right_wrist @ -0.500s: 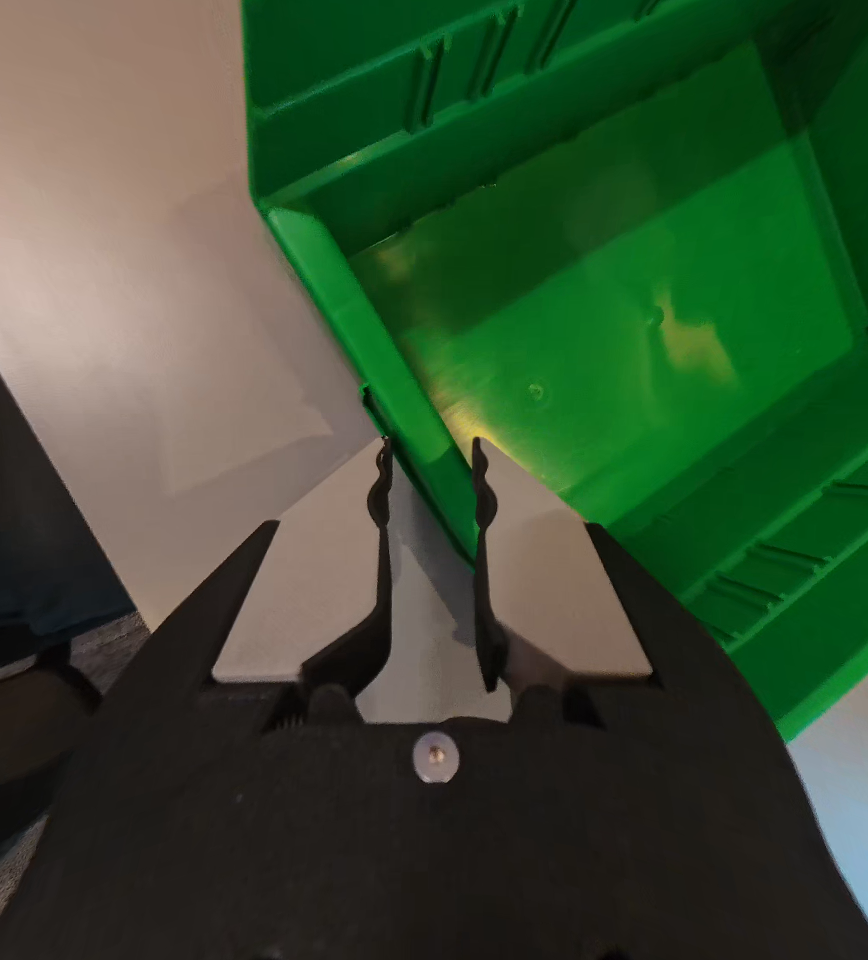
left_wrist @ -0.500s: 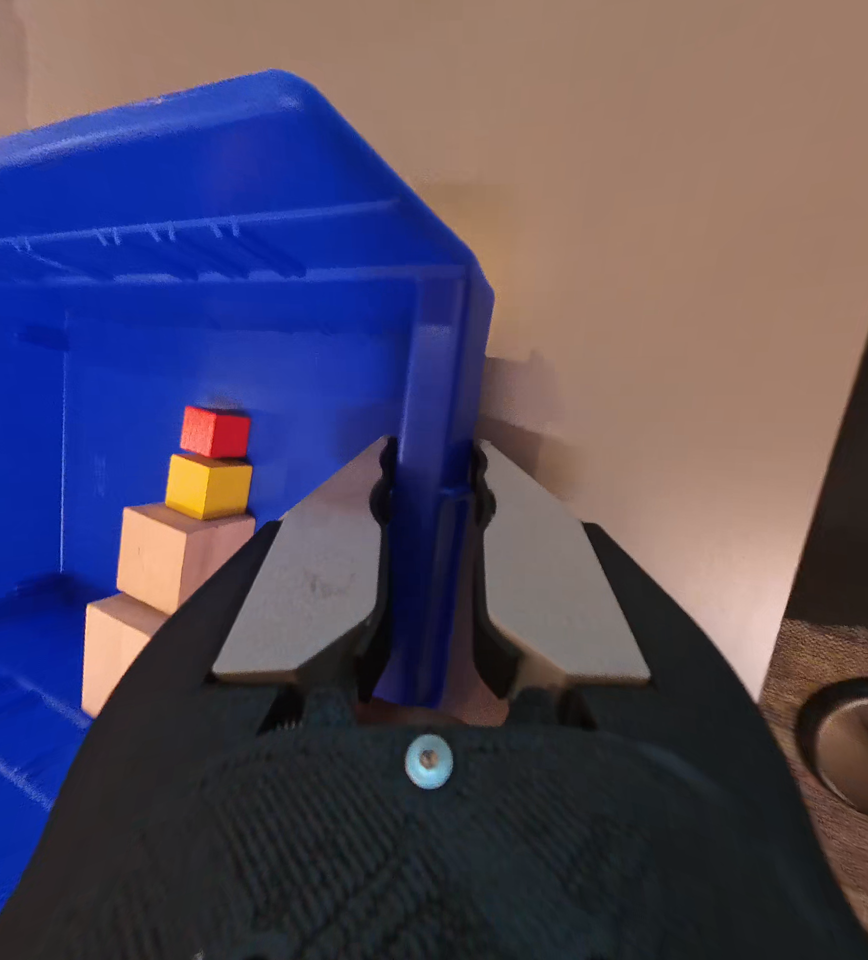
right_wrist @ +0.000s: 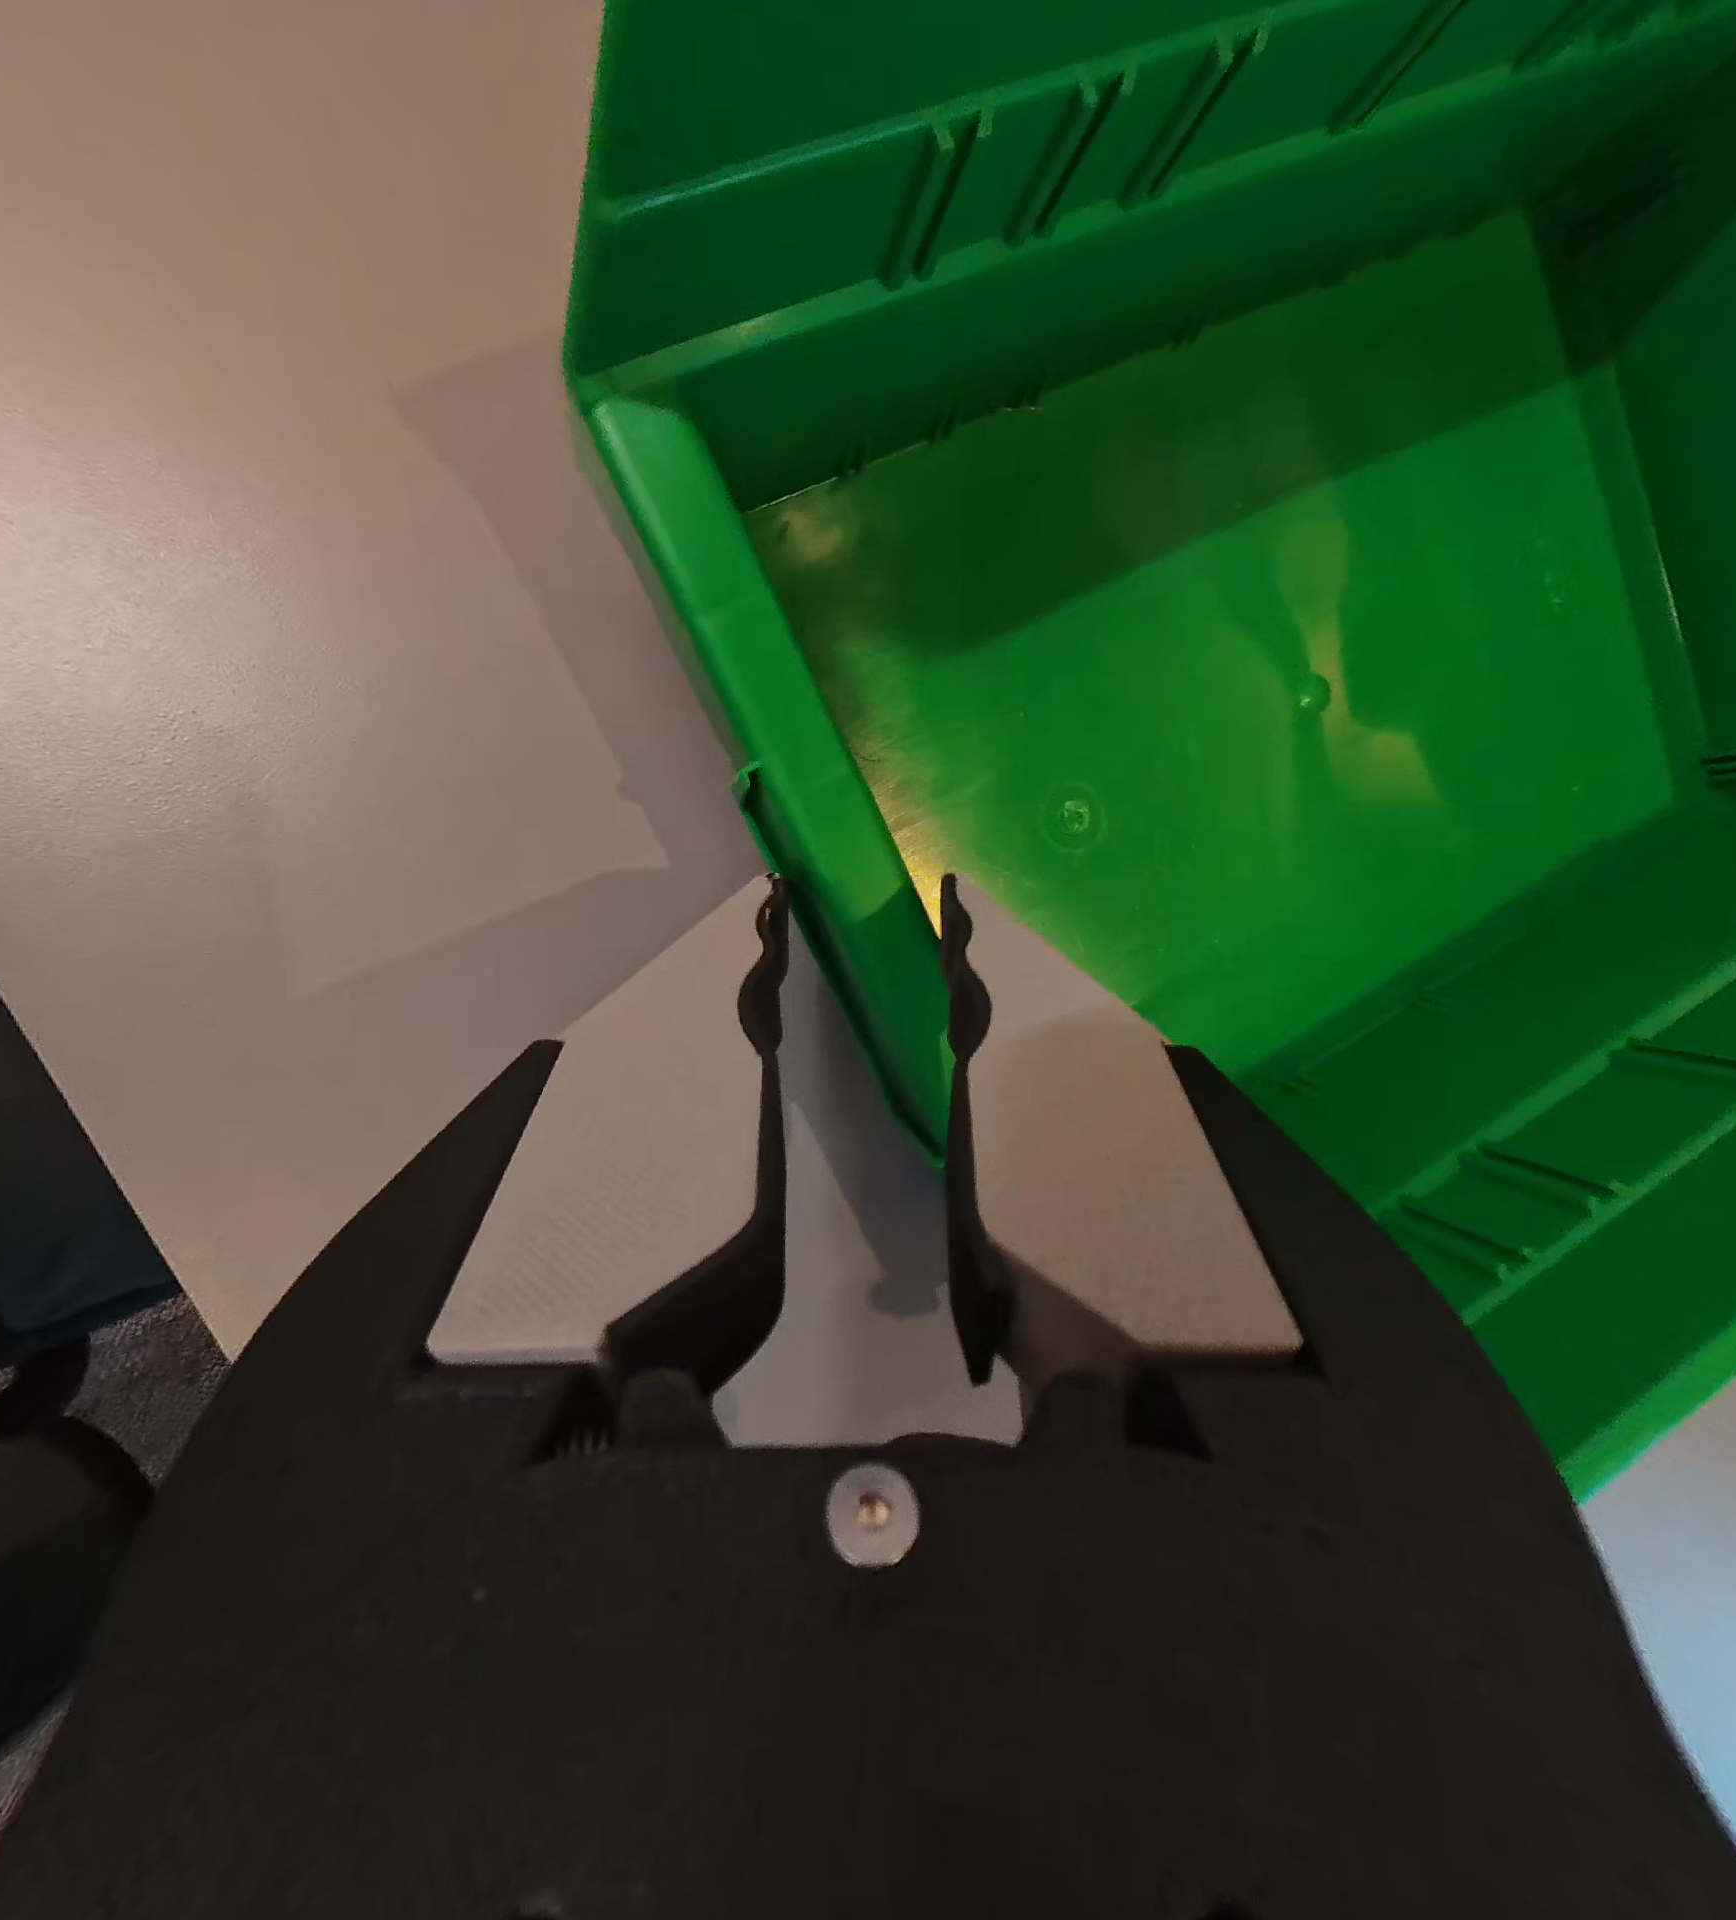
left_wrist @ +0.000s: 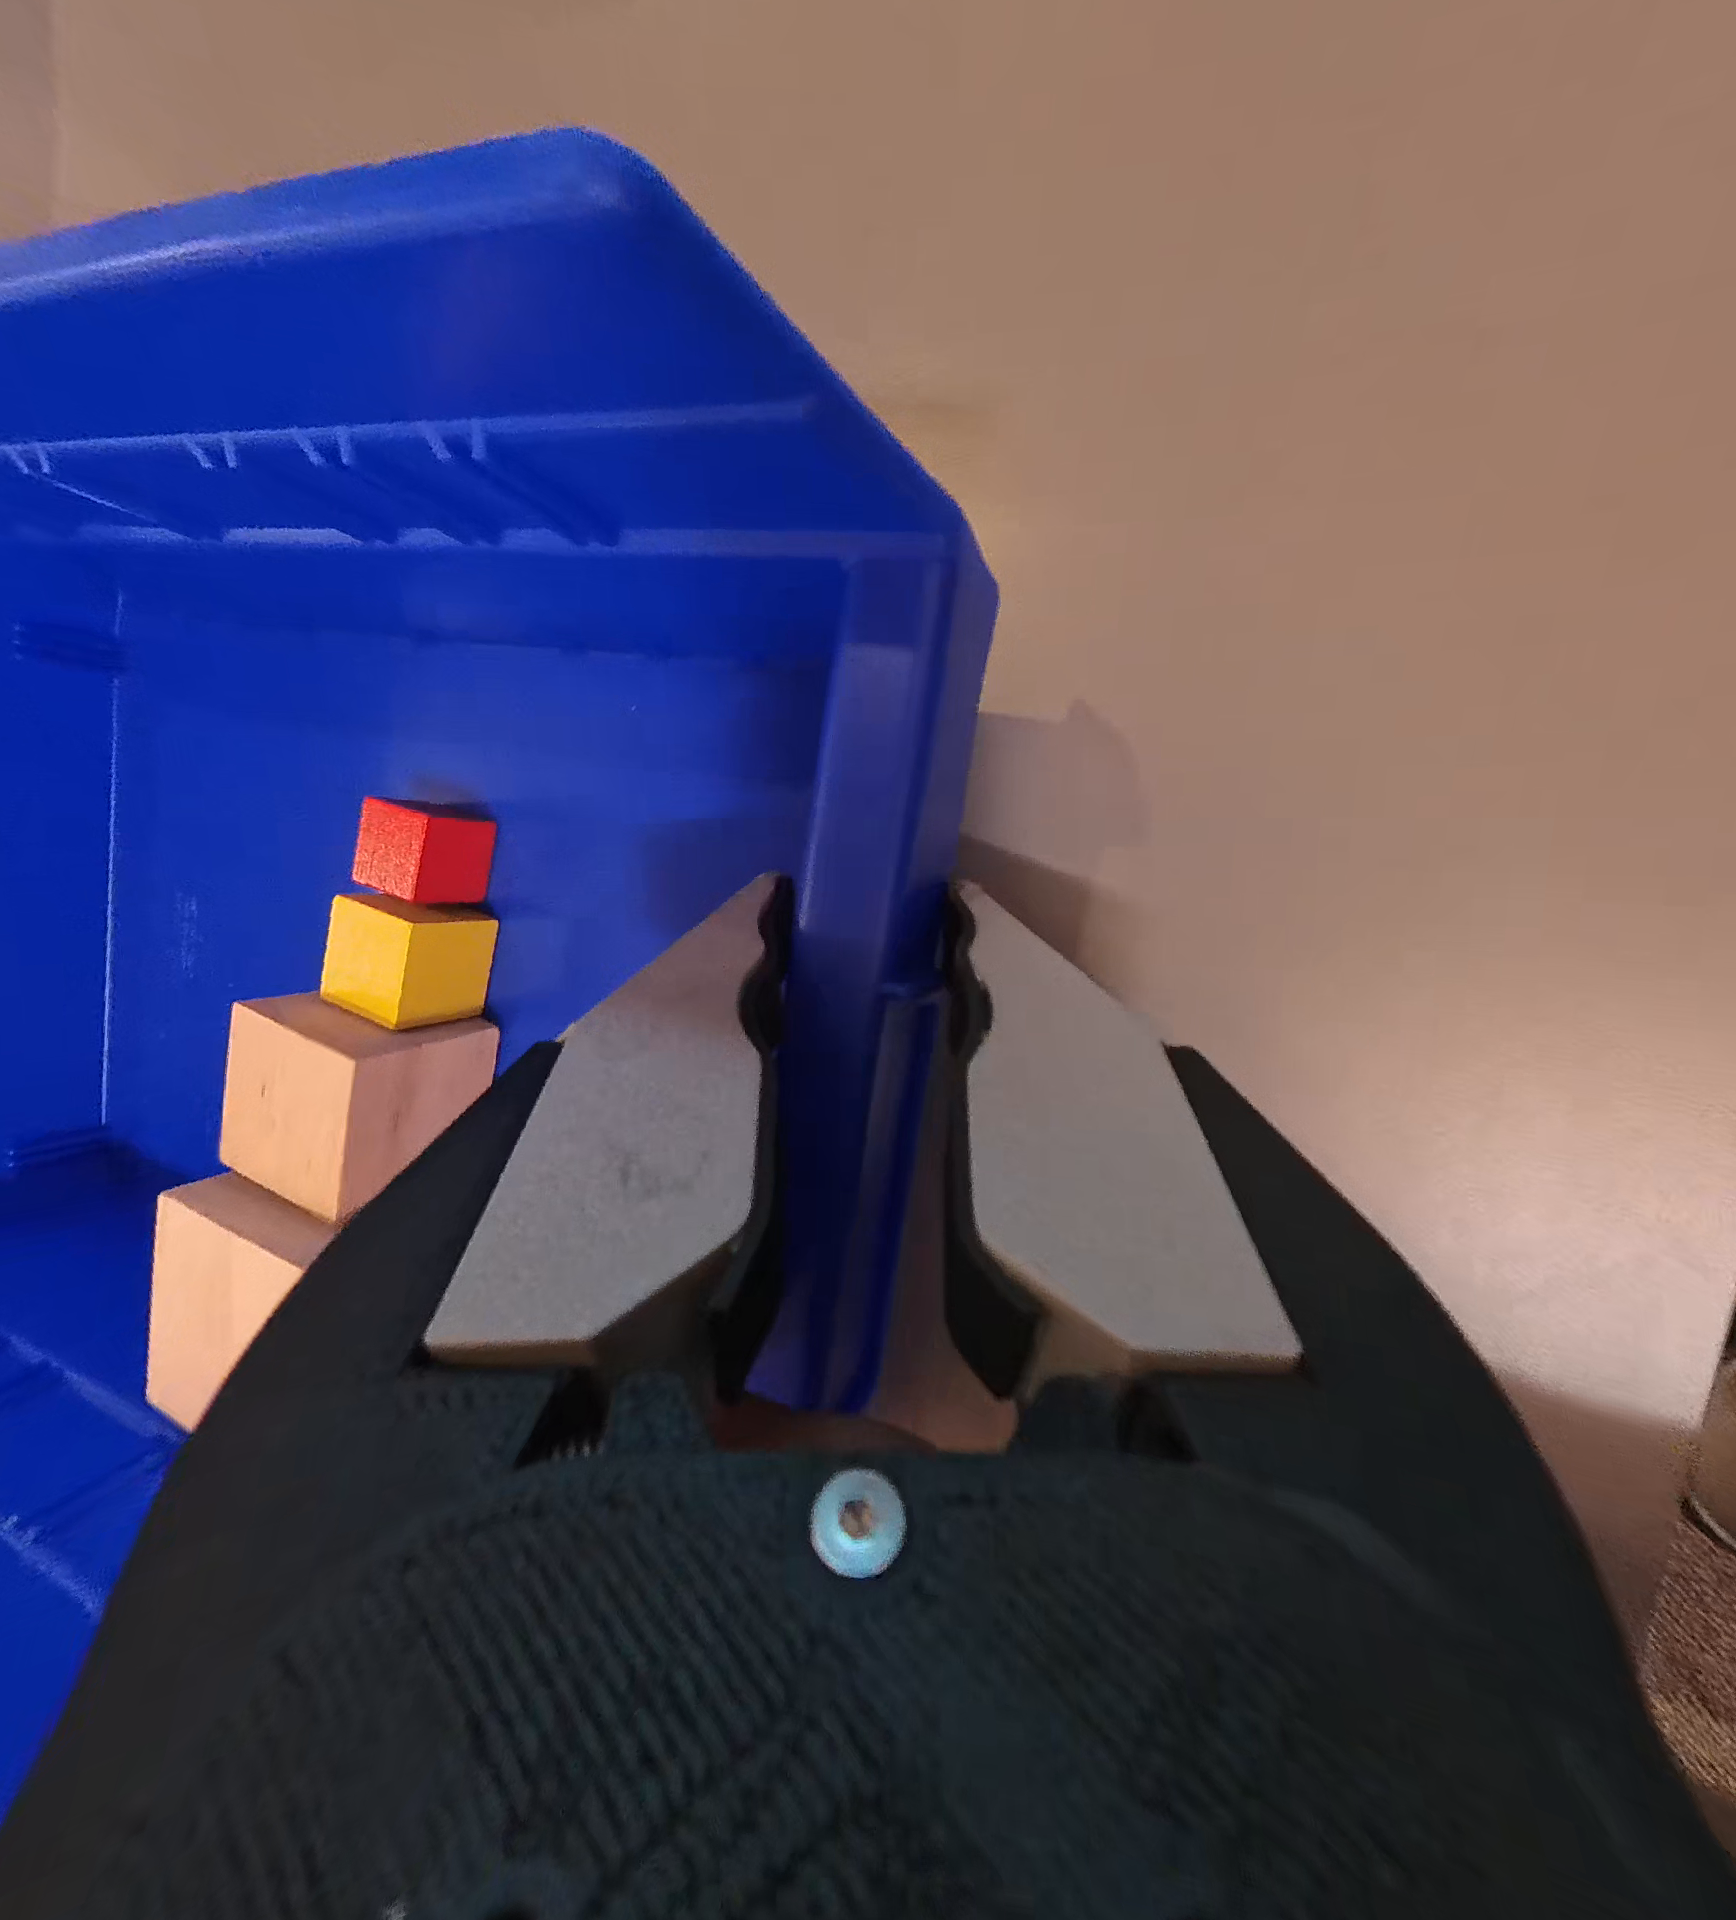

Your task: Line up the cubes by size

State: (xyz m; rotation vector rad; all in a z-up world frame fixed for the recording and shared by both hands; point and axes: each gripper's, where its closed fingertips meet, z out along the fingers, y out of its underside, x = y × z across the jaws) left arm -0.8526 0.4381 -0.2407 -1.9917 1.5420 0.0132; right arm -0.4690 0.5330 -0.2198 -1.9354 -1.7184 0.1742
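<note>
Your left gripper [left_wrist: 864, 925] is clamped on the right-hand wall of the blue bin [left_wrist: 448, 416], one finger inside and one outside, the jaws narrowed to the thickness of that wall. Compared with half a second ago very little has changed here: the bin sits a touch more square in the left wrist view and the grip has not slipped. The cubes lie inside the bin, just left of your inner finger, already in a touching row that shrinks away from you: a large wooden cube [left_wrist: 220, 1288] nearest, a smaller wooden cube [left_wrist: 344, 1101], the yellow cube [left_wrist: 407, 956], then the red cube [left_wrist: 422, 850] farthest. Your right gripper [right_wrist: 862, 925] straddles the near left wall of the green bin [right_wrist: 1259, 675] with its jaws only partly parted; a gap shows beside the left finger, so it looks set around the wall rather than squeezing it, and I can't tell whether the right finger touches. Against the earlier right wrist view, the green wall has slid a little deeper between those fingers. The green bin shows nothing inside. Judging from this, the ordering looks done, and what remains is bin handling; keep the blue bin from tilting so the row stays intact.
</note>
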